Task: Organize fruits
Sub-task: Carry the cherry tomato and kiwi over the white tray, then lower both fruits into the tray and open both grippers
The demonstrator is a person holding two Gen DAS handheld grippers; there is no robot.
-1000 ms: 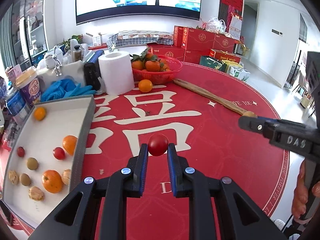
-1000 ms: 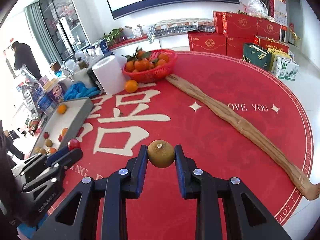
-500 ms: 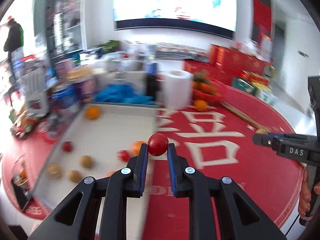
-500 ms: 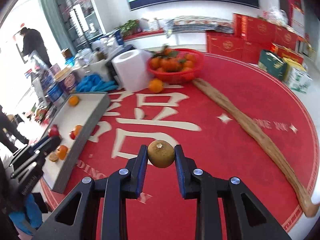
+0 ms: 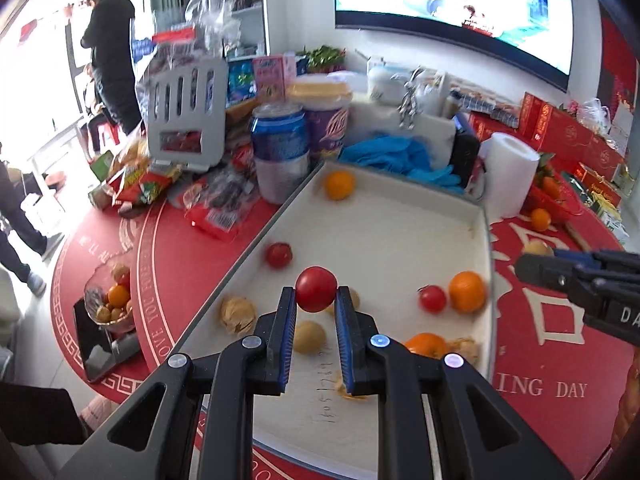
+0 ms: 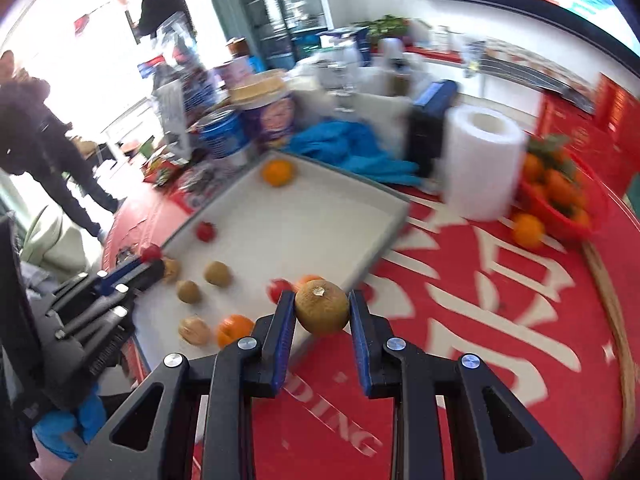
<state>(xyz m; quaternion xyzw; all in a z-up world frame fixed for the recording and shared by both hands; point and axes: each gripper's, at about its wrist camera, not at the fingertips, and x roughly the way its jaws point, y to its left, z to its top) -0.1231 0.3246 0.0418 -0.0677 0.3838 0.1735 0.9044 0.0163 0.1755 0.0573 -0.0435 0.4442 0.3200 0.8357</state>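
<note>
Tomato (image 5: 316, 289), small and red, clamped between the tips of the left gripper (image 5: 316, 300), held above the white tray (image 5: 384, 216), roughly mid-tray. Brownish round fruit (image 6: 322, 307) pinched tight in the right gripper (image 6: 322, 312), hanging over the tray's near-right rim where it meets the red tablecloth (image 6: 500, 320).

Tray floor under the left gripper: two kiwi-like fruits (image 5: 309, 336) just below the fingers, walnut (image 5: 239, 314) to the left near the grey rim, second tomato (image 5: 279, 255) further back, third tomato (image 5: 432, 298) touching or just beside an orange (image 5: 466, 291) at the right wall. Lone orange (image 5: 339, 185) in the far corner. Middle and far half of the tray mostly bare, open room there.

Beyond the far edge: blue gloves (image 5: 396, 158), paper roll (image 5: 510, 174), cans and snack packs crowding the left rim. Red basket of oranges (image 6: 560, 192) well apart on the right, loose orange (image 6: 528, 230) beside it. Right-wrist view is blurred. Person in dark clothes (image 5: 110, 48) stands in the background.
</note>
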